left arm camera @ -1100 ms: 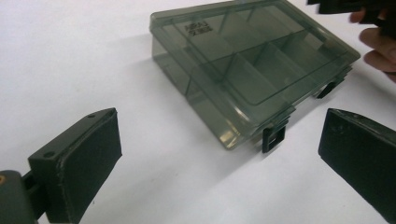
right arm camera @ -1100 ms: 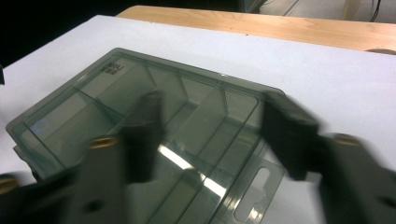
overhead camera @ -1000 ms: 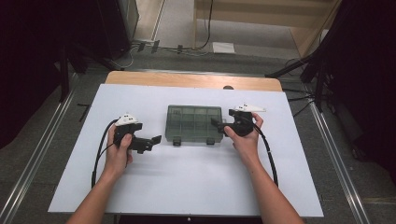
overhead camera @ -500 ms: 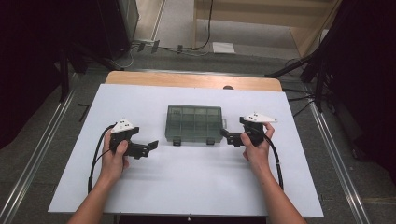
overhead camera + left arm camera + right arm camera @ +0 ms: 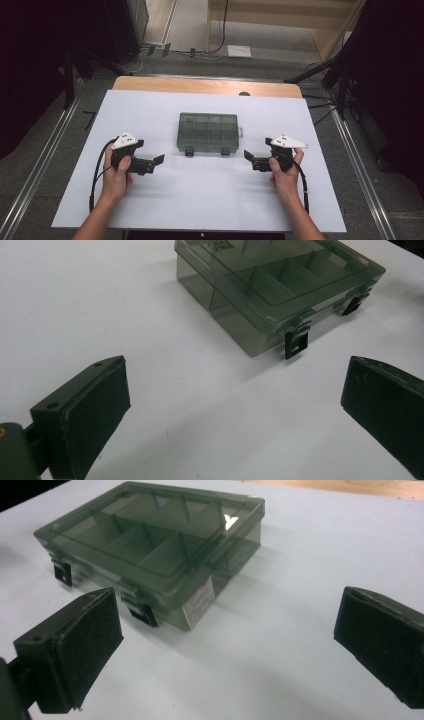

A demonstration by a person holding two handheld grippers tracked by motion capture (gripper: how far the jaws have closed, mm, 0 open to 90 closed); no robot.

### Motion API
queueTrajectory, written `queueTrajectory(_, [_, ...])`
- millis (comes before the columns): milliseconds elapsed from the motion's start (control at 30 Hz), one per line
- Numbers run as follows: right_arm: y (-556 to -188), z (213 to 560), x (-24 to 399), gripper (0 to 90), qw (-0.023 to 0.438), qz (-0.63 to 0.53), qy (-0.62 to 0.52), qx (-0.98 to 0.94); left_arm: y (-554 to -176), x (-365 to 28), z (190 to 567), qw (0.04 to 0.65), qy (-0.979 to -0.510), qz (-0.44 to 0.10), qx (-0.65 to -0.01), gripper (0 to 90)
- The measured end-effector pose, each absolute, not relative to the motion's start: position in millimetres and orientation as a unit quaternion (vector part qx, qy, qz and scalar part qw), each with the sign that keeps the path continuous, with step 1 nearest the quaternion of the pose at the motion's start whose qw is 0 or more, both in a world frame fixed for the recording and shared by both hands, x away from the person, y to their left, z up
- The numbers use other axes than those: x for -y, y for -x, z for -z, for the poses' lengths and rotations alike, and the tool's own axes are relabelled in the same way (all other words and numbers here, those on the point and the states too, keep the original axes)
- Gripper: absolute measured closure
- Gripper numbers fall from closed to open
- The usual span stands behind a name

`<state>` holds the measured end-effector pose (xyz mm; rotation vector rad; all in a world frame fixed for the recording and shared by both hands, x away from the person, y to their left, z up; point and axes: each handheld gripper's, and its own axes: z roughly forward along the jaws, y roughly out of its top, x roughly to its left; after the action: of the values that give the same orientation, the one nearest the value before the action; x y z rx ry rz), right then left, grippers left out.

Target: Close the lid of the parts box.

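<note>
High view: left gripper [image 5: 158, 161] and right gripper [image 5: 248, 155] lie on the white table [image 5: 150, 200], jaws wide and empty, flanking the smoky compartment box [image 5: 207, 131] between them. Its lid seems shut. Probably a pre-approach pause; next, reach its front latches [image 5: 295, 343].

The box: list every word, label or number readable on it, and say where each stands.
None can be read.
White label on the end wall of the box, right gripper view: print too blurred to read.
Dark marking on the lid near the far edge, left gripper view: cut off and blurred, unreadable.
High view: no text shows on the box.
</note>
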<state>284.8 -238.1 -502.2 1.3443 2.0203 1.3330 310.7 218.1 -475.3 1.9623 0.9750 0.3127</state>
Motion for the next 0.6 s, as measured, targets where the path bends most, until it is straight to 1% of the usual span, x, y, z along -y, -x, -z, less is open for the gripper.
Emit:
queueTrajectory(133, [-274.2, 505.9, 244.7, 0.0, 0.189, -0.472, -0.482, -0.714, -307.1, -222.4, 473.4, 0.455, -0.789, -0.122, -0.394, 0.0])
queueTrajectory(600, [-234.9, 504.3, 269.1, 0.0, 0.212, -0.468, -0.487, -0.706, -292.0, -233.0, 474.6, 0.464, -0.785, -0.135, -0.388, 0.0])
